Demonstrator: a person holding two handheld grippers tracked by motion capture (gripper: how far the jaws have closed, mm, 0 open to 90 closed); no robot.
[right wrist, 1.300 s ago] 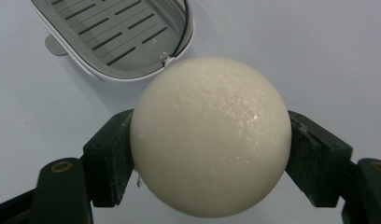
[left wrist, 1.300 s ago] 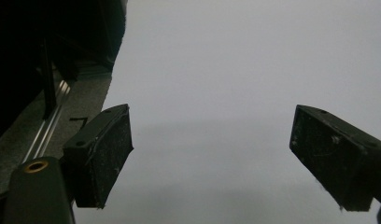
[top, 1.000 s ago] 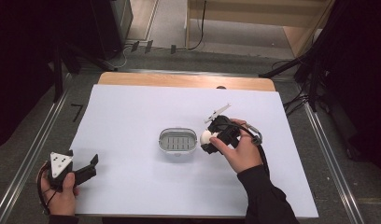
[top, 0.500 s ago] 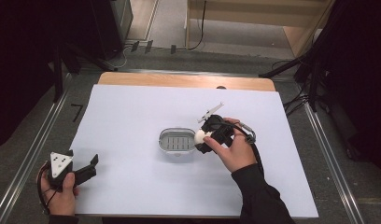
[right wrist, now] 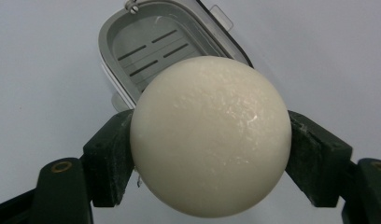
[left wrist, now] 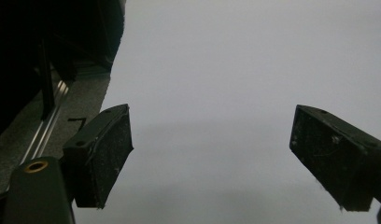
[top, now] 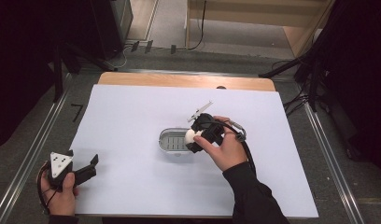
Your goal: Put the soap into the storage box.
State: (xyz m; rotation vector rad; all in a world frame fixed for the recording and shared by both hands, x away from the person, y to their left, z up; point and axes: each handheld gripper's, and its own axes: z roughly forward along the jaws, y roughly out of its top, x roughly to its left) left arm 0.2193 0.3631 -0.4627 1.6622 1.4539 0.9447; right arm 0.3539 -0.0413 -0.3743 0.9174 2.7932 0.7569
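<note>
A cream-white ball [right wrist: 210,135] is clamped between the two black jaws of my right gripper [top: 192,140], which is shut on it. In the high view the white ball [top: 190,136] hangs over the right end of a small grey slotted dish [top: 172,141] in the middle of the white table. The right gripper view shows that dish [right wrist: 146,46] just beyond and below the ball. My left gripper [top: 90,164] rests at the table's front left corner. Its pads [left wrist: 102,158] stand wide apart with bare table between them.
The white sheet [top: 132,112] covers the table, with a wooden strip [top: 179,80] along the far edge. Metal rails [top: 34,144] run down both sides. A cable trails from the right gripper over the person's hand [top: 226,149].
My right gripper has carried the white ball leftward, from beside the dish's right end to over its right end. The left gripper has stayed put.
</note>
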